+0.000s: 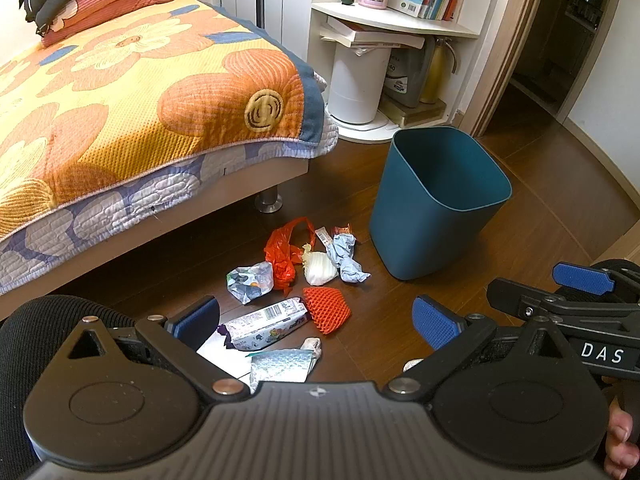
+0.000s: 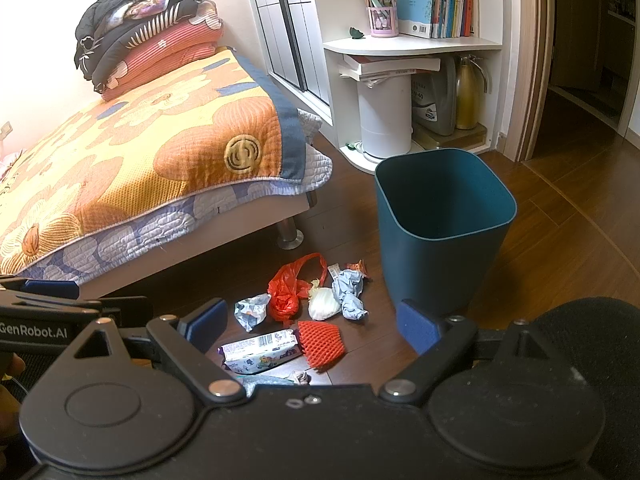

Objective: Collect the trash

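Several pieces of trash lie on the wooden floor: a red plastic bag [image 1: 280, 256] [image 2: 286, 292], a white wad [image 1: 320, 272] [image 2: 324, 304], crumpled blue-grey paper [image 1: 346, 260] [image 2: 350, 296], a crumpled wrapper [image 1: 250, 280], an orange foam net [image 1: 326, 308] [image 2: 320, 342], a snack packet [image 1: 266, 324] [image 2: 260, 350] and silver foil [image 1: 280, 364]. Right of the pile stands an upright teal bin [image 1: 408, 232] [image 2: 420, 264], which looks empty. My left gripper [image 1: 316, 320] hovers open above the near trash. My right gripper [image 2: 314, 324] is open too, beside it. Neither holds anything.
A bed [image 1: 120, 120] with an orange flowered cover overhangs the floor on the left, its metal leg [image 1: 268, 202] just behind the trash. A white corner shelf [image 1: 396, 24] with books, a white canister and bottles stands behind the bin. A doorway [image 1: 560, 60] opens at the right.
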A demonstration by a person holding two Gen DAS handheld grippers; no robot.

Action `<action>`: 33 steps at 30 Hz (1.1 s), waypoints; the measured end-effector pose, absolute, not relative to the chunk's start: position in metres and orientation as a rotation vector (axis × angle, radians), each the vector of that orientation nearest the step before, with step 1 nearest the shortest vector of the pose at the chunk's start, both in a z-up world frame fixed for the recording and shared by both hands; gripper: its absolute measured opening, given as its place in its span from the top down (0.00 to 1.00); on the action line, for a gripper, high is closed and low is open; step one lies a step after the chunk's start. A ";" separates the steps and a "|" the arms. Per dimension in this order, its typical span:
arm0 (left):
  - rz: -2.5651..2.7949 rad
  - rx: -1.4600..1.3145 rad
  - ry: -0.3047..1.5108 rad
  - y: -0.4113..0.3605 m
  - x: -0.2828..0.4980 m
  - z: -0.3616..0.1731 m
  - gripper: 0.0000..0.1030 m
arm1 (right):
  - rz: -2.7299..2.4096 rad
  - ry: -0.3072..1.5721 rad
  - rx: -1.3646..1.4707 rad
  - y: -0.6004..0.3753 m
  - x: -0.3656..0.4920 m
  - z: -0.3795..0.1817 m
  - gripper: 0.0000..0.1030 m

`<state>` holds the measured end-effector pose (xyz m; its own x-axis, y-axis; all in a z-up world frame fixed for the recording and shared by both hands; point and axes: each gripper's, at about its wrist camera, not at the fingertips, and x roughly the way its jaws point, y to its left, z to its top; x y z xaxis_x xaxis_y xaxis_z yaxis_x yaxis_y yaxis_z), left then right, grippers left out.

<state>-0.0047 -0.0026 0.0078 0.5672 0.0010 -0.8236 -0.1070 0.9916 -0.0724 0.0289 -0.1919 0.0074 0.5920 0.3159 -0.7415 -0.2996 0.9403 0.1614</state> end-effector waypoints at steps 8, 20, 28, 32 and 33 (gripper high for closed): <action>0.064 -0.119 0.963 -0.003 -0.004 0.008 0.00 | 0.358 0.866 0.021 -0.192 0.029 0.007 0.12; 0.061 -0.119 0.952 -0.008 -0.003 0.013 0.00 | 0.359 0.865 0.014 -0.191 0.027 0.007 0.13; 0.068 -0.131 0.951 -0.005 -0.003 0.013 0.00 | 0.362 0.868 0.021 -0.189 0.027 0.006 0.14; 0.070 -0.157 0.956 0.001 0.002 0.013 0.00 | 0.364 0.875 0.041 -0.188 0.031 0.009 0.13; 0.069 -0.164 0.957 0.003 0.004 0.012 0.00 | 0.368 0.873 0.047 -0.188 0.033 0.009 0.12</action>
<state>0.0041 0.0026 0.0118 0.5746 -0.0141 -0.8183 -0.1312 0.9853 -0.1091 0.0328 -0.1880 0.0092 0.5839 0.3344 -0.7397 -0.2961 0.9362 0.1895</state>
